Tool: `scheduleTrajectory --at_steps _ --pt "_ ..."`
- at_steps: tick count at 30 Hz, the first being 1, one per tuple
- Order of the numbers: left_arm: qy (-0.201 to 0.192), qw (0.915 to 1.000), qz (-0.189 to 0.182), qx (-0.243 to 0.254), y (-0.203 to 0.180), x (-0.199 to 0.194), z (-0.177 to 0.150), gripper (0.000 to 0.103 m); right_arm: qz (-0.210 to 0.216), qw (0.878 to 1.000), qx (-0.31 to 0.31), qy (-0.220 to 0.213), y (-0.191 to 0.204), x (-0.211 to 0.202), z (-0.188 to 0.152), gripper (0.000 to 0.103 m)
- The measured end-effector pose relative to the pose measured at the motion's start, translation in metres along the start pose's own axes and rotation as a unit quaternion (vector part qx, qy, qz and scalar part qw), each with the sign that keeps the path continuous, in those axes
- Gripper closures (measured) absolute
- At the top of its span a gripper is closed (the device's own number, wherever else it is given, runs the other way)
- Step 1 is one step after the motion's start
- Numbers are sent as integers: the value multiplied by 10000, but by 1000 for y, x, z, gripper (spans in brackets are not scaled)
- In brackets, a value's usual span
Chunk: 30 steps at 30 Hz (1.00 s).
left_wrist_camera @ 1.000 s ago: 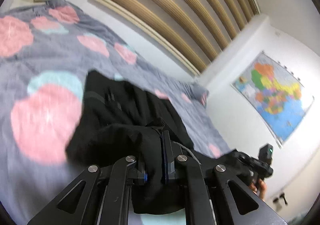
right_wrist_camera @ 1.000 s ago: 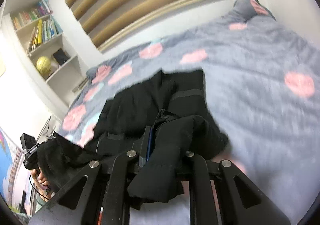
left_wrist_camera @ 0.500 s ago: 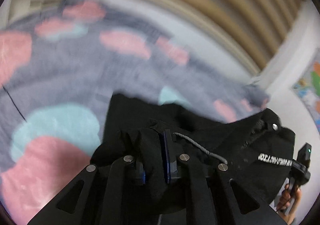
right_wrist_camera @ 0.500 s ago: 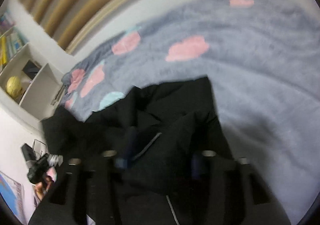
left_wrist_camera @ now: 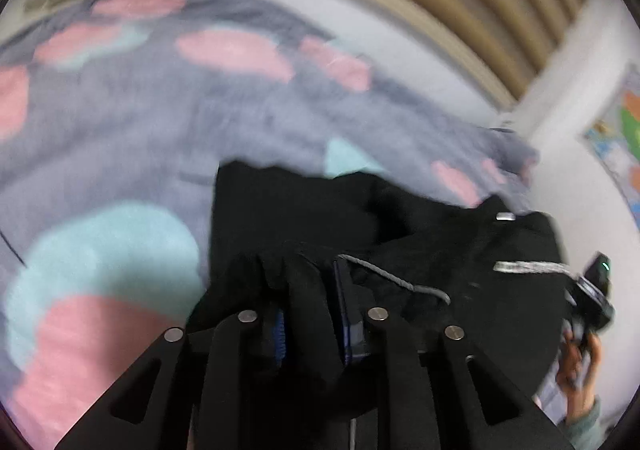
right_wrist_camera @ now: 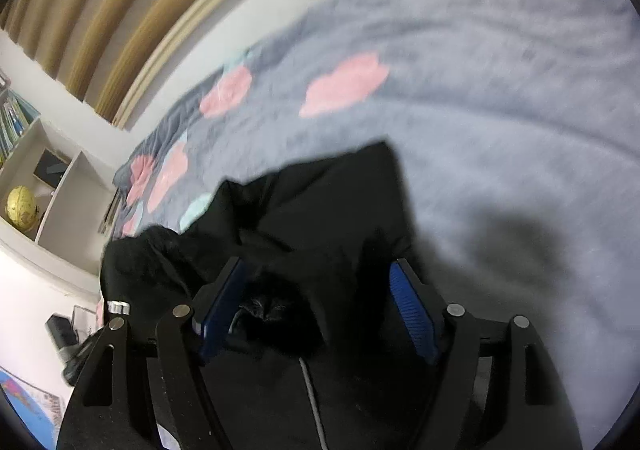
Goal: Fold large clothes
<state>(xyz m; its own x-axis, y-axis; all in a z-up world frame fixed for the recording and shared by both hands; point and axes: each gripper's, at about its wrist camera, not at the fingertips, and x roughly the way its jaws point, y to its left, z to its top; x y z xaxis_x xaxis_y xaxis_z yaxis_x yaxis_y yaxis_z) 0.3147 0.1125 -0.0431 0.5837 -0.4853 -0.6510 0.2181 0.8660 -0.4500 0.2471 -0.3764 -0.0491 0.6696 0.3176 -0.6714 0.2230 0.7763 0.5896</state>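
On the bed (left_wrist_camera: 120,122), over its grey cover with pink and mint spots, lies a black garment (left_wrist_camera: 288,206), bunched and partly folded. The left gripper (left_wrist_camera: 310,310) has a fold of the cloth between its blue pads (left_wrist_camera: 346,314); its jaws have just been opening a little, and the picture is blurred, so it seems the pads no longer press it firmly. The right gripper (right_wrist_camera: 316,302) stands with its jaws spread wide, after opening just now; cloth lies between them, apart from both pads (right_wrist_camera: 412,314). A grey cord (left_wrist_camera: 396,282) runs across the garment. Beyond the bed are a slatted wall (right_wrist_camera: 120,10), a shelf (right_wrist_camera: 48,186) with a yellow globe (right_wrist_camera: 22,206), and a map (left_wrist_camera: 624,138).
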Motion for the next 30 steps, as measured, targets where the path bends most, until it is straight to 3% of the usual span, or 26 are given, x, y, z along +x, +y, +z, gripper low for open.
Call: scheduleTrajectory --at_steps 3,5,7,8,9,10,13,17,20,28,29,30 --pt "71 9963 -858 -43 13 -39 9 71 -149 9994 -97 -282 0 -29 9 26" --pt "400 9861 -1615 -26 23 -64 15 64 -240 9989 -220 -338 1 -36 12 25" --pt "434 9883 -1438 275 22 -81 14 56 -291 9985 -366 -284 3 -35 14 24" --pt "396 9915 -1164 432 20 -86 14 45 -351 9981 -455 -243 4 -32 15 24" --pt "212 9956 -623 670 16 -93 15 21 -377 9976 -554 -200 5 -28 15 24" --pt "71 9959 -460 780 14 -97 14 19 -370 9969 -684 -145 7 -22 15 24" --pt "-36 9955 -692 654 18 -95 15 18 -395 9931 -1103 -3 12 -3 15 19" --pt "245 9980 -232 528 24 -47 13 18 -596 9796 -1916 65 18 23 17 19" --pt "303 9992 -207 185 36 -14 15 18 -625 9723 -2249 130 16 36 23 18" --pt "672 9956 -532 -372 53 44 27 19 -52 9694 -2345 719 5 83 40 12" --pt "758 9946 -616 -361 51 47 27 20 -28 9694 -2322 796 5 89 41 11" --pt "815 9942 -625 -306 48 51 28 29 -20 9690 -2300 901 5 97 42 11"
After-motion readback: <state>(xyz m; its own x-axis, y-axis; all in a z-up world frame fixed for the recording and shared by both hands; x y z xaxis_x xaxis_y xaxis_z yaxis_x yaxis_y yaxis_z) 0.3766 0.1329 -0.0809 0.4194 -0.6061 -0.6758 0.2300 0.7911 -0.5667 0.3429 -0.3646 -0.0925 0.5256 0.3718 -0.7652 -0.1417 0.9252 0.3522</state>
